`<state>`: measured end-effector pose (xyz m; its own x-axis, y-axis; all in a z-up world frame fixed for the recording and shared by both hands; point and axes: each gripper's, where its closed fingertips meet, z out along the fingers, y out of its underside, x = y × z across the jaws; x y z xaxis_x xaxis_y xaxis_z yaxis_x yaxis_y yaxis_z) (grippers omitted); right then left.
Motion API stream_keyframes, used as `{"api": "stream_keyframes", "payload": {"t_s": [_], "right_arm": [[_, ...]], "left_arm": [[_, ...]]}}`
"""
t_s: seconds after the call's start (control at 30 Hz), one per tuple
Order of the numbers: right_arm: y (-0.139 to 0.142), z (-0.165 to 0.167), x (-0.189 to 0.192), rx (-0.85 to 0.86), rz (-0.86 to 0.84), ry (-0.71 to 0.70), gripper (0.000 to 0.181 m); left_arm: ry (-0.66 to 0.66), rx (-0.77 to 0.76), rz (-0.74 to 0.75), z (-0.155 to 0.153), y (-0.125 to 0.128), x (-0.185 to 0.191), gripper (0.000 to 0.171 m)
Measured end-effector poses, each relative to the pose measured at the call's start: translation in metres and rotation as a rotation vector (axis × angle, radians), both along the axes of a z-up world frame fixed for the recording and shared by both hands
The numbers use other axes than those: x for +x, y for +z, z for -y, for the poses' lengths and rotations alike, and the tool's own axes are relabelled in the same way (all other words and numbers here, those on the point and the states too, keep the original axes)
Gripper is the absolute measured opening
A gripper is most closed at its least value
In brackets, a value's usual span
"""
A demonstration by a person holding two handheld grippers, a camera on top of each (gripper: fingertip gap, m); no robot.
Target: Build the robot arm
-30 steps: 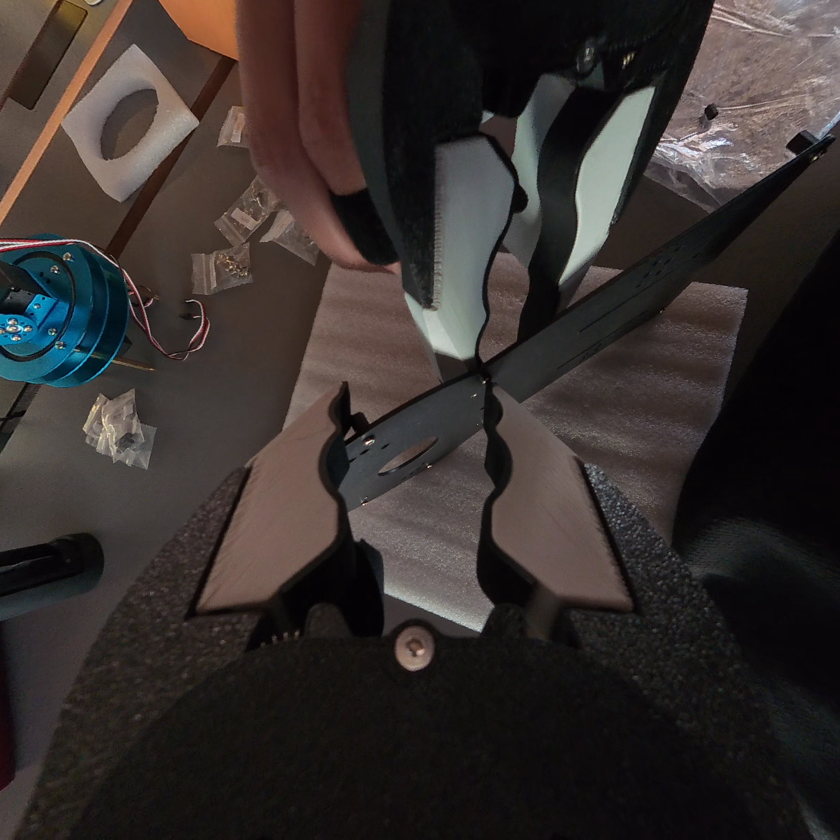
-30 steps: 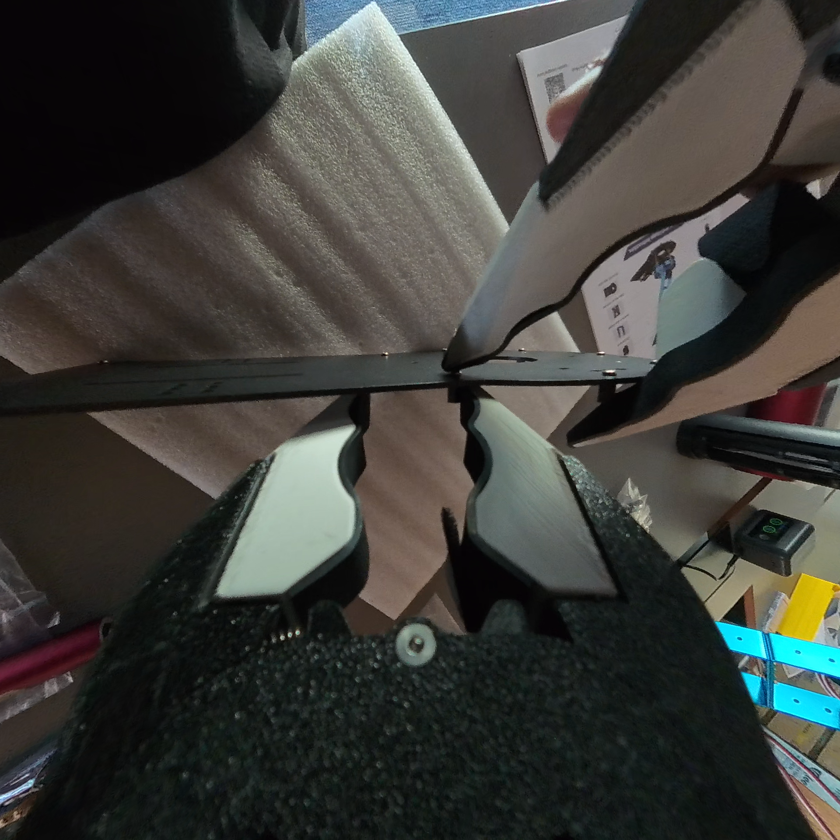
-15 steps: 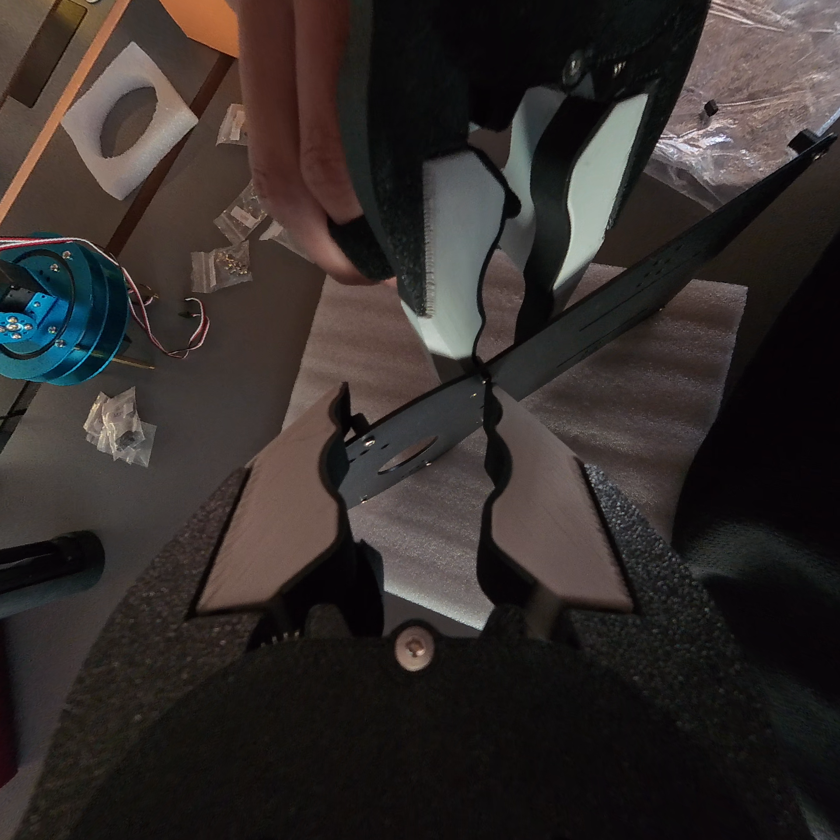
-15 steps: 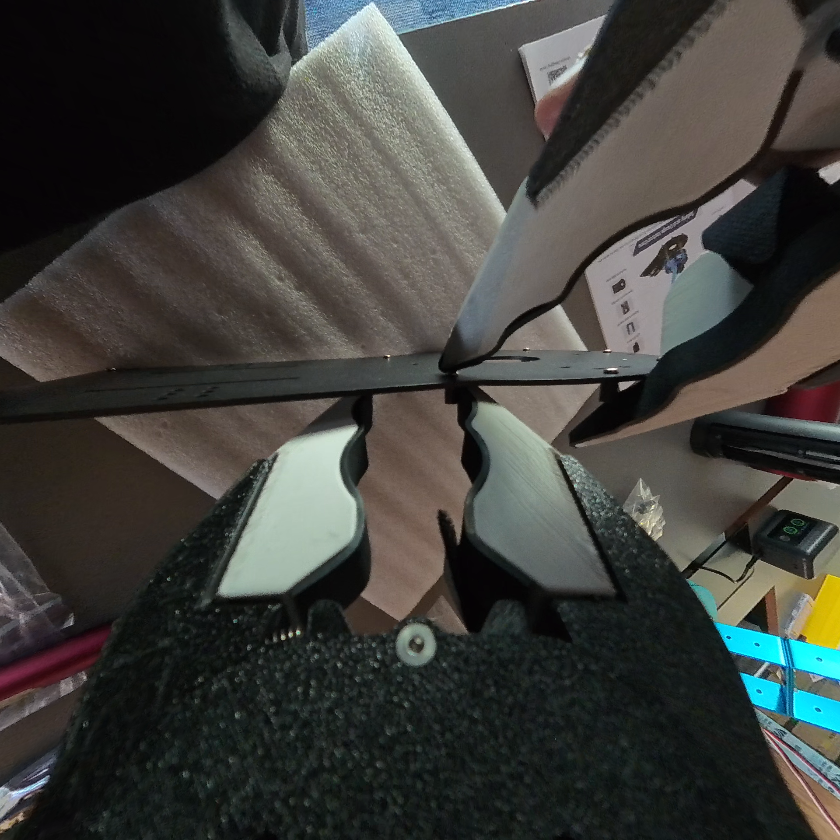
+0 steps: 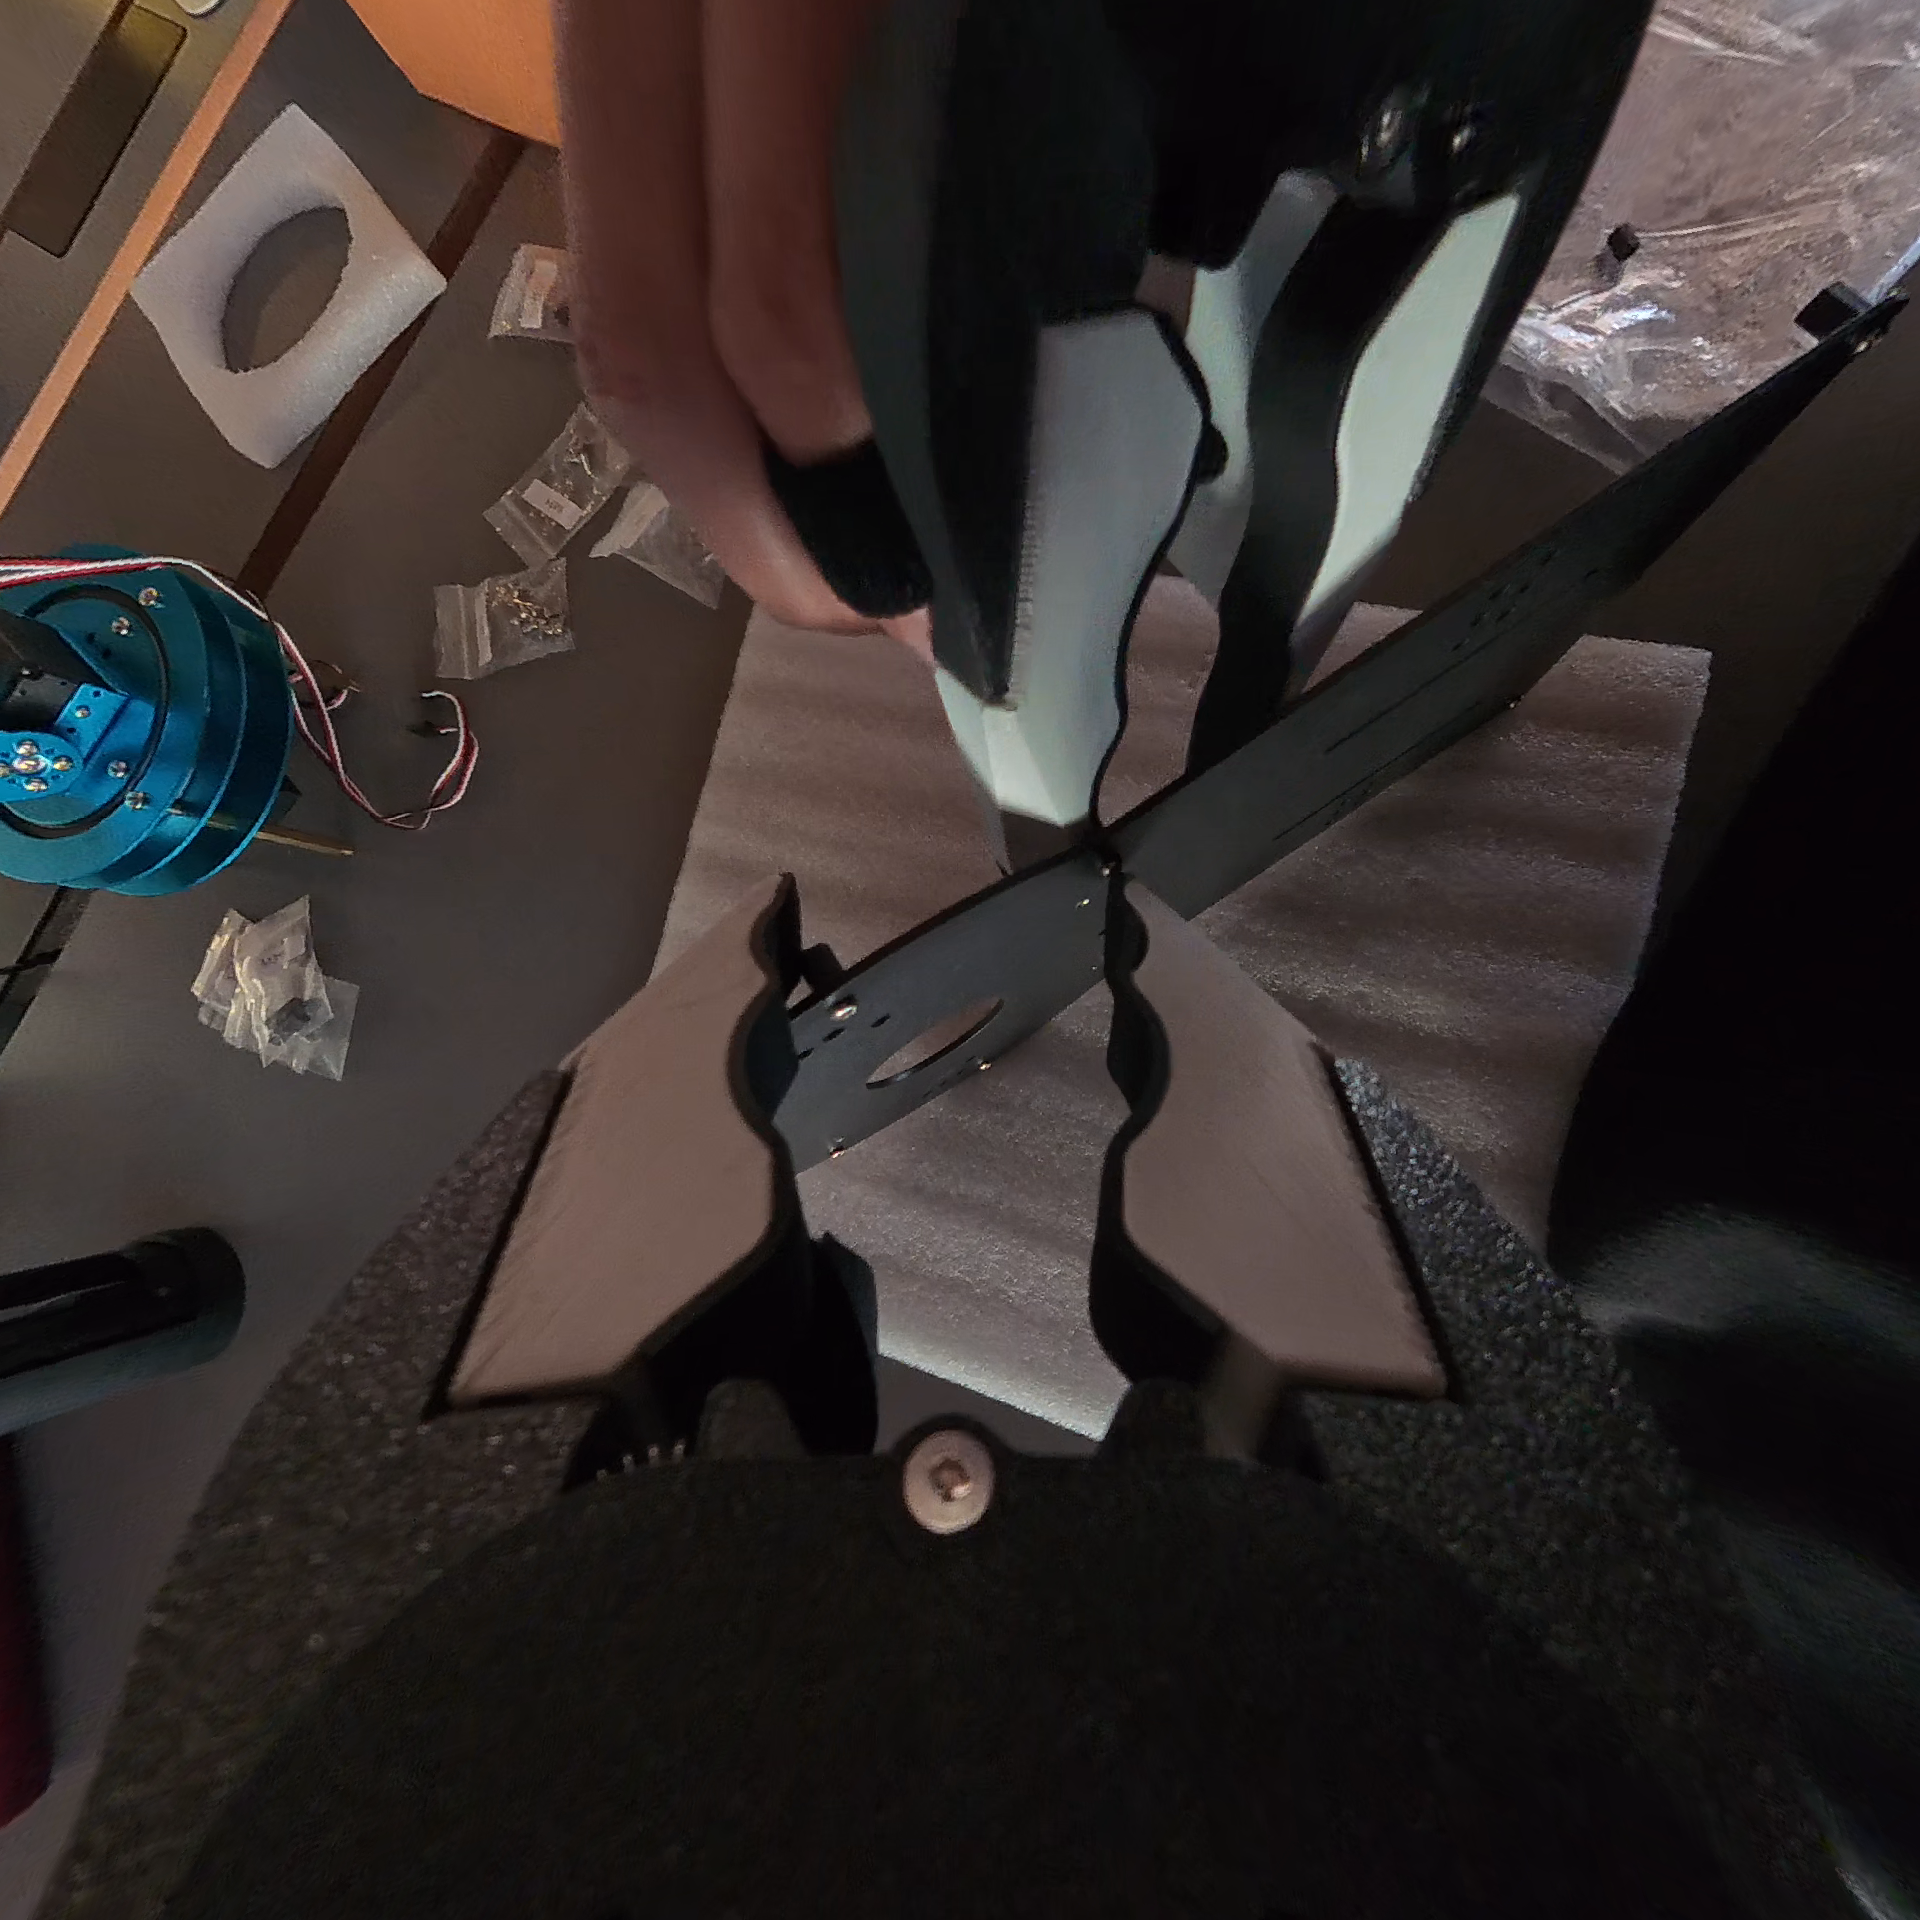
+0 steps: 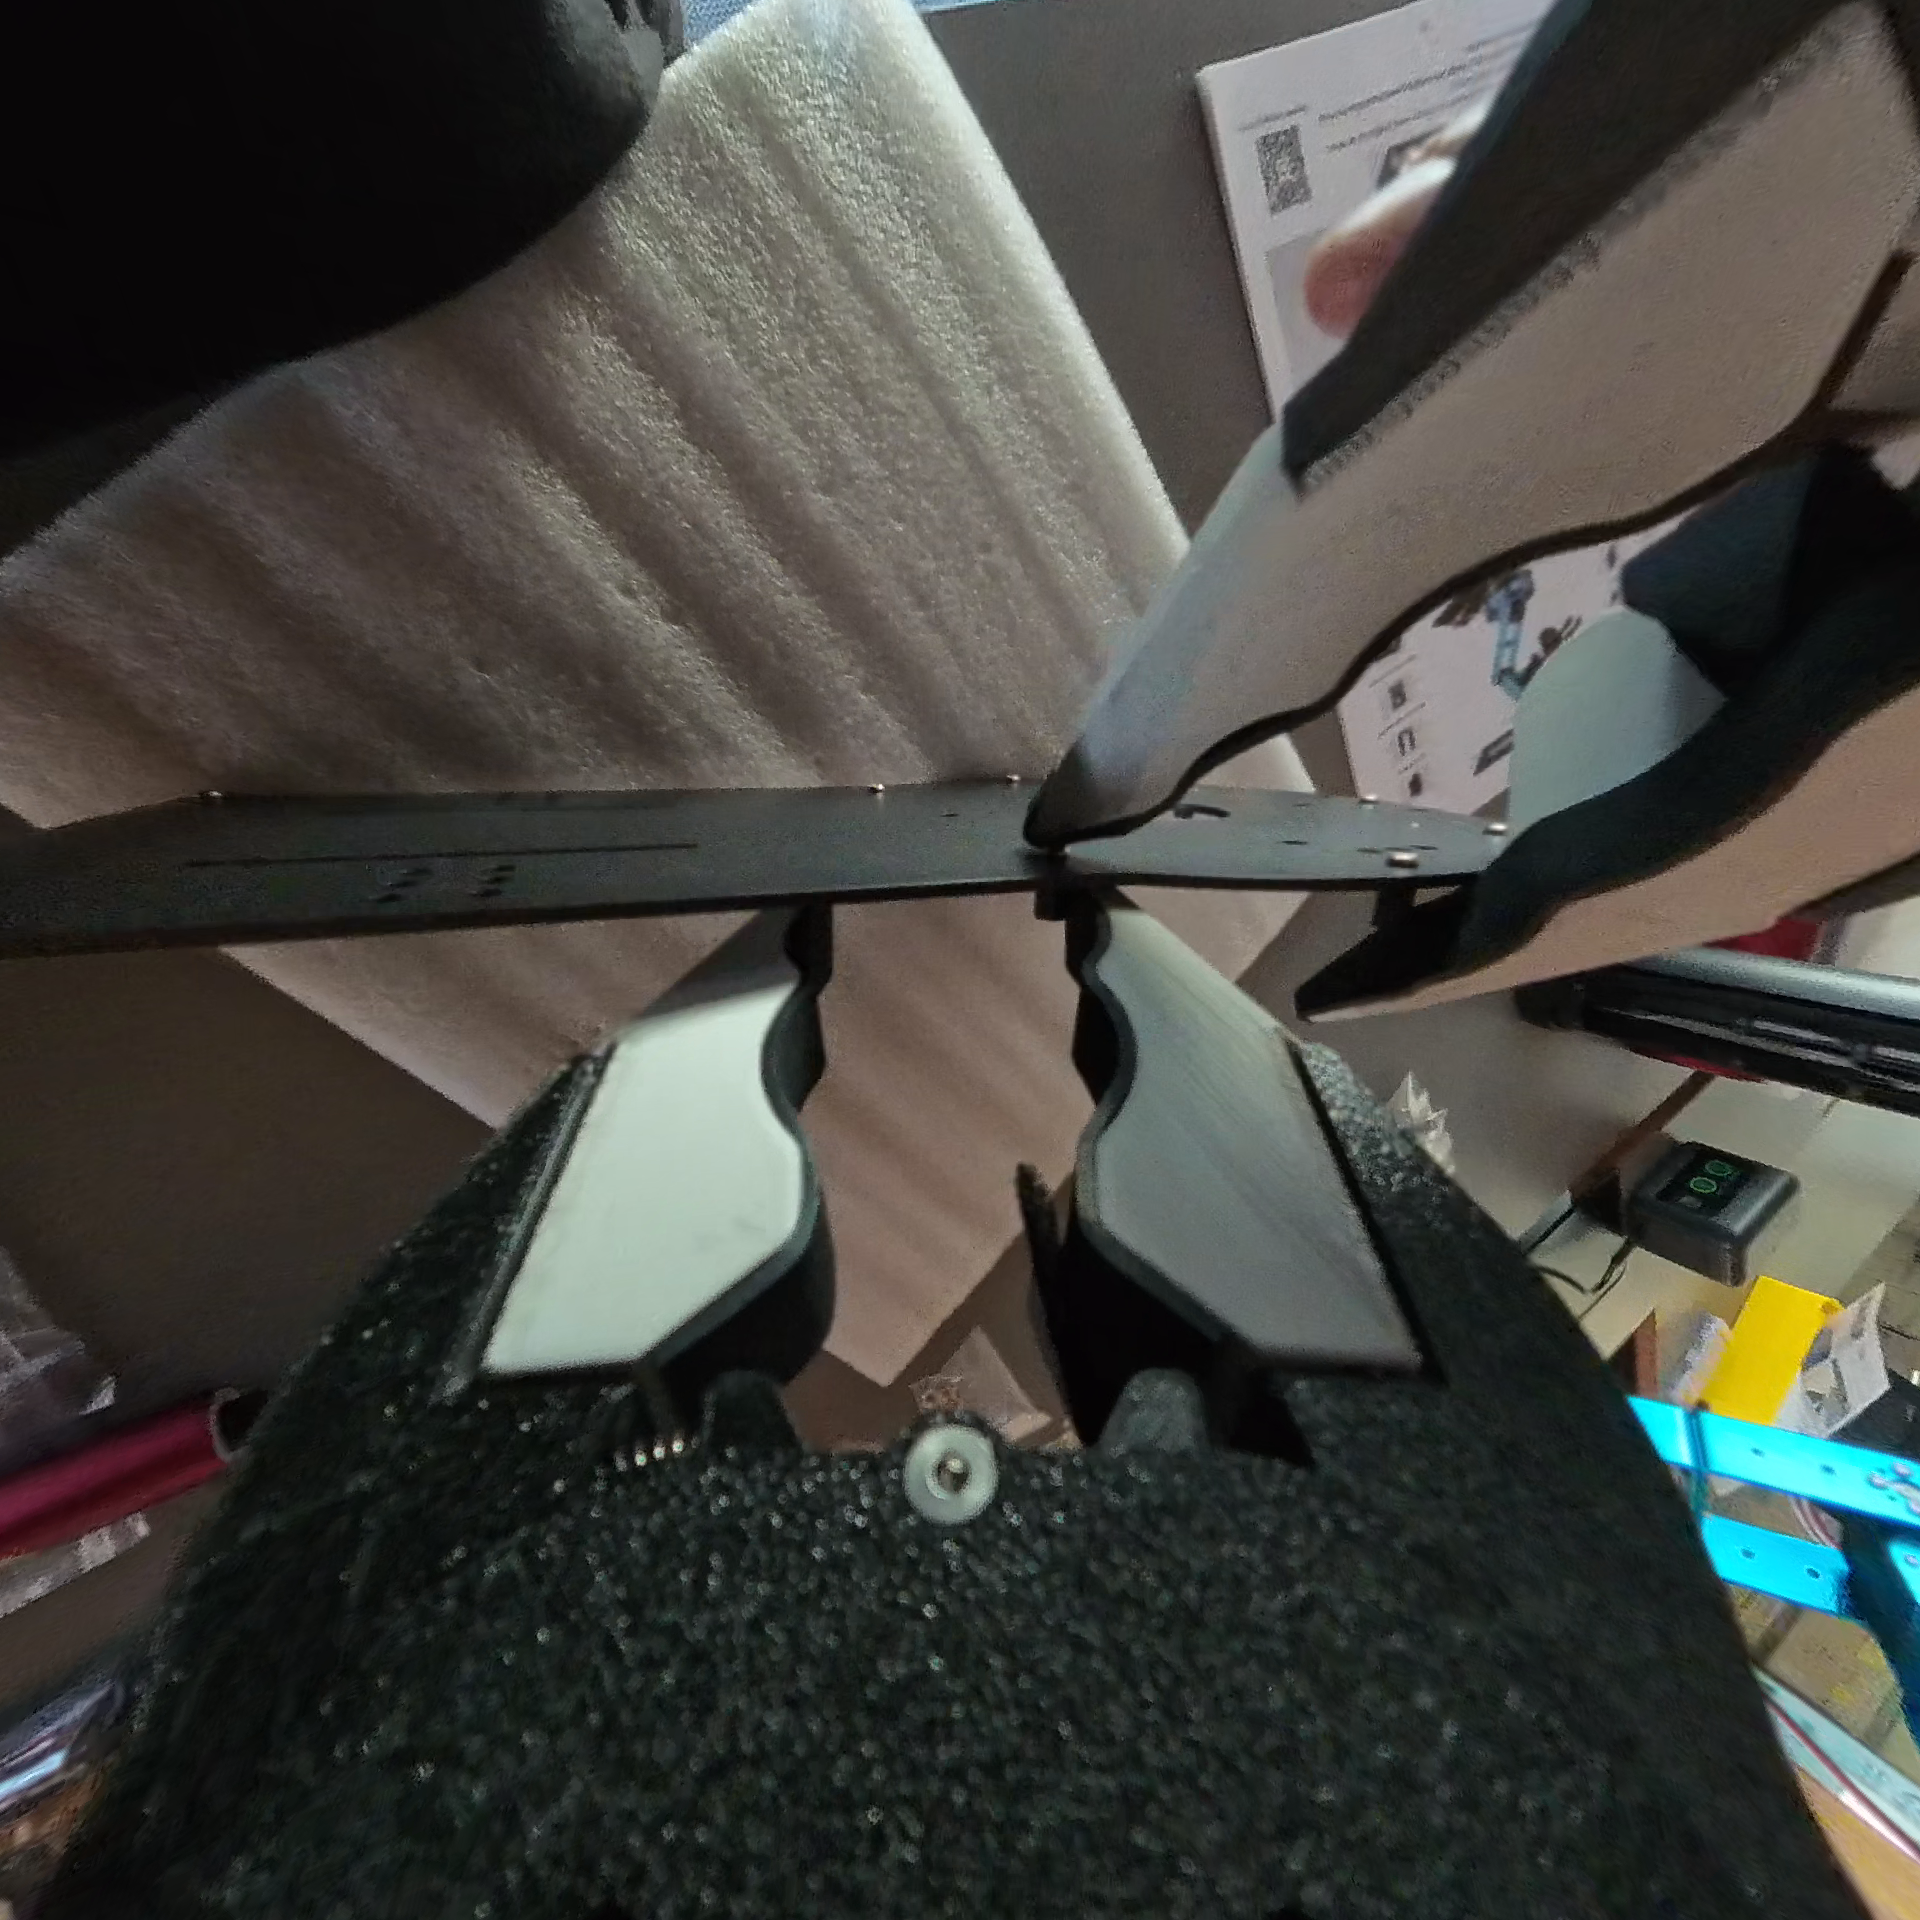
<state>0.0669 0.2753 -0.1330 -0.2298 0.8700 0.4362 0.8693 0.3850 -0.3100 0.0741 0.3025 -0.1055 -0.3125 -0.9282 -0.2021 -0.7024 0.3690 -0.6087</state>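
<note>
Long black plate (image 5: 1403,727) up in air over white foam sheet (image 5: 1403,1018), long way slanting from low L to high R in L view, flat & side to side right in front of tips in R view. L gripper (image 5: 951,909) half wide, pinching plate's round-hole end by its edges, so nearest to it. R gripper (image 6: 940,914) also half wide, facing L one from other side, tips just under plate's mid part, nothing seen pinched.
</note>
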Motion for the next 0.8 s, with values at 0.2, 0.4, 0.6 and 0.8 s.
{"api": "stream_keyframes", "payload": {"t_s": [0.2,0.4,0.6,0.8], "right_arm": [[-0.014,0.002,0.002,-0.074,0.034,-0.027,0.055],[-0.014,-0.007,0.006,0.000,0.033,-0.004,0.050],[0.007,0.001,0.008,0.004,0.029,-0.002,0.041],[0.001,0.001,0.006,-0.007,0.038,-0.025,0.045]], "left_arm": [[-0.002,0.006,0.003,0.000,0.000,0.002,0.060],[-0.002,0.016,0.001,-0.001,-0.001,0.003,0.060],[-0.002,0.021,0.001,-0.001,-0.001,0.004,0.060],[-0.008,0.021,0.002,-0.001,-0.001,0.005,0.060]]}}
